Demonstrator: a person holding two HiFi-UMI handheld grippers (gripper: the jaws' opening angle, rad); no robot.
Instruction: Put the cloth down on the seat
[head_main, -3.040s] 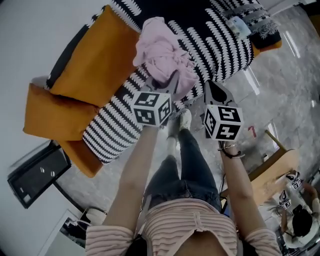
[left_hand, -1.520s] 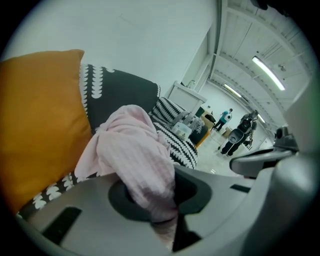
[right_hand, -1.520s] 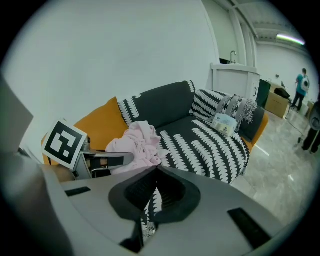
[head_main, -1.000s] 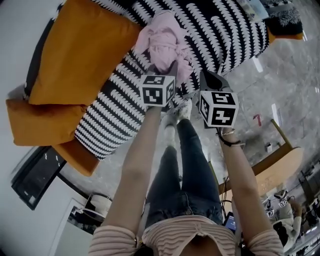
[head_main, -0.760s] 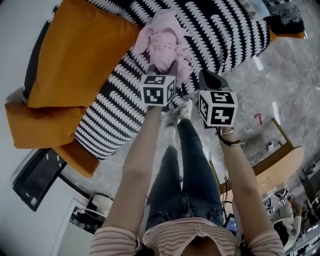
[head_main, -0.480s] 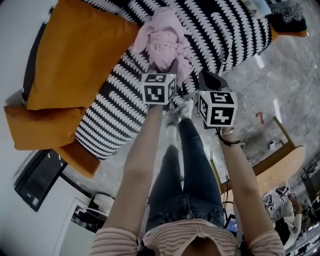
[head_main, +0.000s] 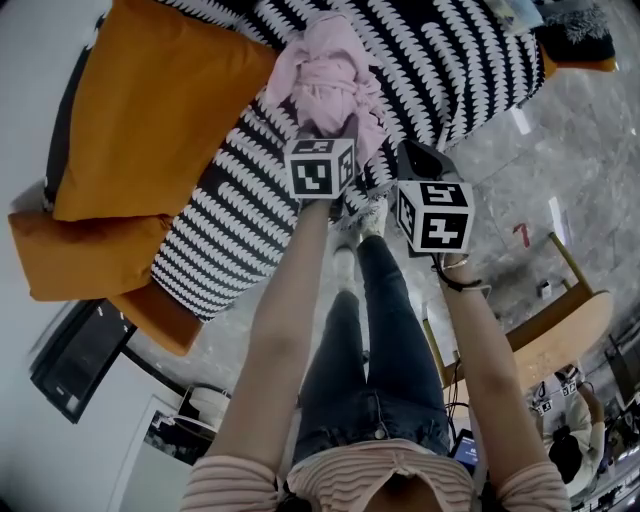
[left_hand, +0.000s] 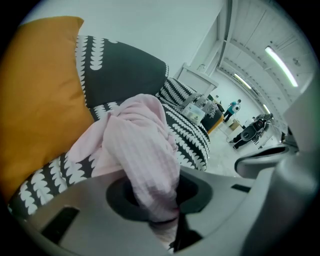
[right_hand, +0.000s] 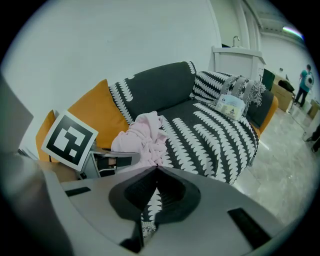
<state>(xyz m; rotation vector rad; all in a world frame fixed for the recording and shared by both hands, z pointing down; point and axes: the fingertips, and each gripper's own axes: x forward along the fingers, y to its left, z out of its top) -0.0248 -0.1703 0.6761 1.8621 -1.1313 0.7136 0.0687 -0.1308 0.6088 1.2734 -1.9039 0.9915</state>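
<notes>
1. Your left gripper (left_hand: 167, 222) is opening its jaws. The pink cloth (head_main: 325, 75) is running down between them, and the pads are touching it.
2. The rest of the cloth is lying in a soft heap on the seat (head_main: 440, 60), at 12 o'clock from your left gripper.
3. Your right gripper (right_hand: 152, 169) is keeping its jaws together, with the tips touching. It is holding nothing. It is hanging just beside your left gripper, at its 3 o'clock.
4. The front edge of the seat is running right under both grippers, so you are standing close against it.
5. The big orange cushion (head_main: 150, 110) is sitting at 9 o'clock from the cloth, just beside it. It is closing off that side.
6. At 1 and 2 o'clock from the cloth the black and white seat cover is lying bare, so there is open room there.
7. The grey floor (head_main: 570, 130) is lying open at 3 o'clock from your right gripper. A wooden chair (head_main: 565, 335) is standing at 5 o'clock, well apart from the gripper.
8. The marker cubes (head_main: 435, 215) are showing only black and white squares, no words.
9. A small packet (right_hand: 230, 106) is lying at the far end of the seat. Its print is too small to read.
</notes>
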